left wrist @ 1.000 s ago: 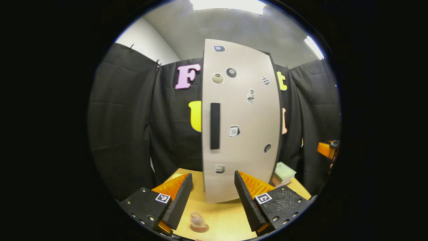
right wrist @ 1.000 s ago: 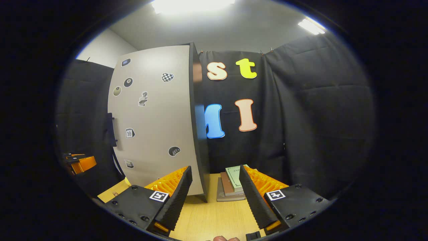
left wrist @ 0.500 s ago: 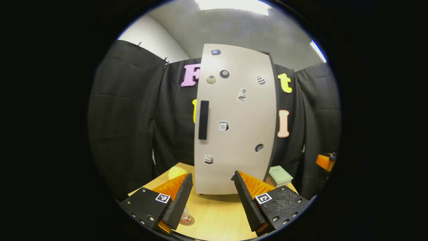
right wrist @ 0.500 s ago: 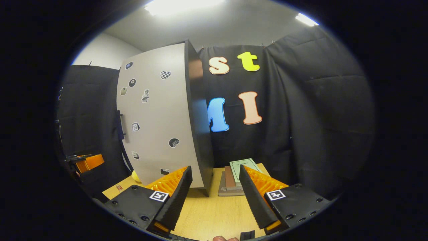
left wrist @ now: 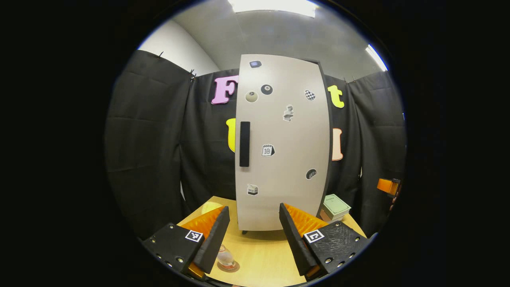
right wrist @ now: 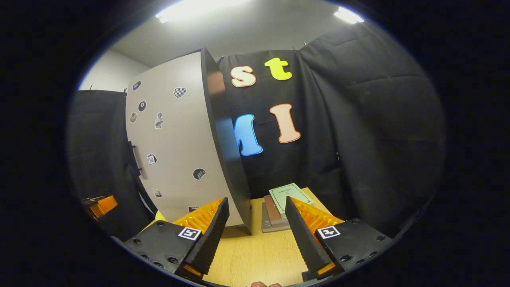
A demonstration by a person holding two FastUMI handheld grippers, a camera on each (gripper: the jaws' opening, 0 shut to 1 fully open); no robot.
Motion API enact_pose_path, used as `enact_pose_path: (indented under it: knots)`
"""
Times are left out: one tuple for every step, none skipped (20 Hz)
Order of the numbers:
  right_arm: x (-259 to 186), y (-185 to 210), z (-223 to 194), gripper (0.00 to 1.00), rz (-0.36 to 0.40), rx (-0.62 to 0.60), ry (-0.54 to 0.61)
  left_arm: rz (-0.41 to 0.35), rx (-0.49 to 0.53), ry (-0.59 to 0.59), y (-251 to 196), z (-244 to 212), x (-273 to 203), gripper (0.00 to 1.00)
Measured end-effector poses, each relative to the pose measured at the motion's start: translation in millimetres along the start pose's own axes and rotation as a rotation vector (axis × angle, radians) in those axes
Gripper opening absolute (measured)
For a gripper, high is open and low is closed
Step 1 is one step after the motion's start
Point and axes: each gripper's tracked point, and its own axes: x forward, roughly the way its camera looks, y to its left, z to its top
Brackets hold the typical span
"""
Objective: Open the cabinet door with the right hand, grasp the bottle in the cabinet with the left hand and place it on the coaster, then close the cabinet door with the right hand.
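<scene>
Both our left gripper (left wrist: 252, 233) and right gripper (right wrist: 255, 229) gape empty; backing carelessly could topple the clear glass bottle (left wrist: 225, 258) off its round brown coaster (left wrist: 235, 267)

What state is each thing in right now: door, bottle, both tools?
Cabinet door: shut, handle untouched.
Bottle: upright on the coaster, out on the table.
Left tool: open, holding nothing.
Right tool: open, holding nothing.
Books: stacked flat beside the cabinet.
</scene>
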Motion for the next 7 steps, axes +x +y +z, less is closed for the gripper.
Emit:
enact_pose_path:
  knots:
    - [2.2,6.3,3.1,0.90,-0.009,0.002,-0.004,0.001,-0.002,-0.006,8.7,0.9,4.1,0.73]
    - [5.0,11.0,6.2,0.90,-0.019,-0.004,-0.010,-0.002,-0.008,-0.008,16.9,1.3,9.5,0.73]
    - [6.9,16.2,8.4,0.90,-0.028,-0.015,-0.021,-0.013,-0.023,-0.007,22.7,0.0,15.3,0.73]
    - [10.2,21.6,13.3,0.90,-0.041,-0.026,-0.036,-0.026,-0.050,0.002,28.7,-0.8,20.4,0.73]
    - [13.3,27.0,14.5,0.90,-0.053,-0.035,-0.044,-0.041,-0.080,0.013,33.6,-3.4,23.6,0.73]
    - [16.7,34.1,15.1,0.90,-0.058,-0.040,-0.050,-0.057,-0.103,0.016,37.7,-3.5,26.5,0.73]
    - [17.7,42.6,15.3,0.90,-0.060,-0.042,-0.057,-0.067,-0.109,0.010,45.6,-1.9,28.6,0.71]
